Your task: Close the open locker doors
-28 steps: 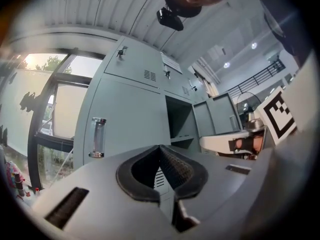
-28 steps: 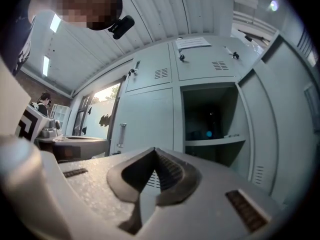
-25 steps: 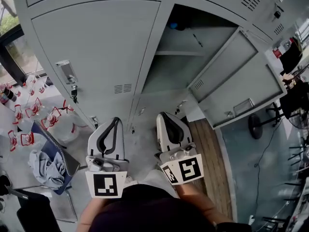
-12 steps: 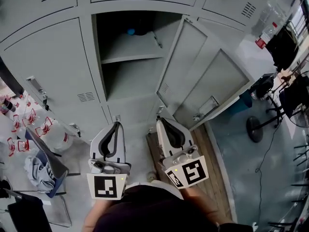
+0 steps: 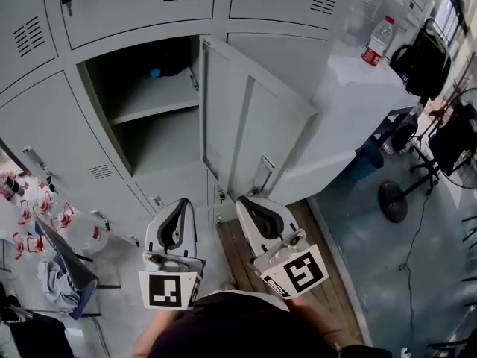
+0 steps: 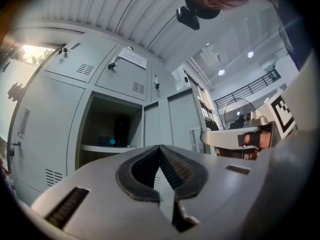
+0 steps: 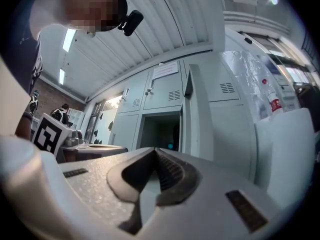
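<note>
- Moved: open grey sheet-metal locker door now dead ahead, no longer off right.
- Grippers: left gripper, right gripper, both closed, empty.
- Step: approach. Next: press door's outer face leftward, shut.

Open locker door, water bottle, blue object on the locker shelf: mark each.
open locker door (image 5: pixel 242 125), head view, middle of its panel.
water bottle (image 5: pixel 378 37), head view, clear body.
blue object (image 5: pixel 154 72), head view, visible blue part.

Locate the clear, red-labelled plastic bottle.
Head view, upper right: the clear, red-labelled plastic bottle stands on the white surface, right of the open grey metal locker door.
</note>
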Tool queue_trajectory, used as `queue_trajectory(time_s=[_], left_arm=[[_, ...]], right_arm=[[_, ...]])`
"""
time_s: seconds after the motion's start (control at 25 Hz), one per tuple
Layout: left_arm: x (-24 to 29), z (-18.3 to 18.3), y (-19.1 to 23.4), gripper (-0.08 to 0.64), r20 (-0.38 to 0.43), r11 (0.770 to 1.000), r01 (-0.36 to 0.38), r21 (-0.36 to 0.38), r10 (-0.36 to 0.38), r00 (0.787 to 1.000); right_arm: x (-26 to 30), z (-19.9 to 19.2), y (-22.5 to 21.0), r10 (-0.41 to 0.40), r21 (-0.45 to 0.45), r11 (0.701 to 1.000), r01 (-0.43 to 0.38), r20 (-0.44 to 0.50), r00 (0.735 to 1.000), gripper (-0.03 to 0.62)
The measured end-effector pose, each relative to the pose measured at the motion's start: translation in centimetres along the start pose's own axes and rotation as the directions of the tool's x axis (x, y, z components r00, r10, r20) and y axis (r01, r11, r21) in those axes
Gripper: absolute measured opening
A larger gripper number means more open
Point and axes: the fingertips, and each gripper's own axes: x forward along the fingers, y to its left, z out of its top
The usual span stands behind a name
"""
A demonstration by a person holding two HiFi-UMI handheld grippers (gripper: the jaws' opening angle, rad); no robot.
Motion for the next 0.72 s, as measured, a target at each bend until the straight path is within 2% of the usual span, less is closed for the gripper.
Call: queue_trajectory(time_s=[0.32,0.4,0.6,0.72], left_arm=[[1.8,-0.2,-4.5,0.002,-0.004,0.998,0.011,0.066,-0.011,1.0],[2.2,-0.4,-5.0,0.002,-0.014,0.998,0.01,0.057,-0.009,1.0],[2.8,-0.6,-5.8,0.002,-0.023,0.999,-0.008,0.036,0.009,1.0],[3.0,-0.6,-6.6,0.002,-0.027,0.999,-0.01,0.04,0.011,1.0]], right_arm=[[-3.8,-0.1,-5.4,-0.034,0.027,0.999,0.034,0.008,0.999,0.002],[-4.2,-0.2,-6.6,-0.029,0.033,0.999,0.029,0.005,1.0,0.002],[-4.3,-0.8,-8.6,0.018,0.02,1.0,-0.018,-0.005,1.0,0.002],[-4.2,-1.2,-9.5,0.099,0.056,0.994,-0.099,-0.005,0.995,0.002]])
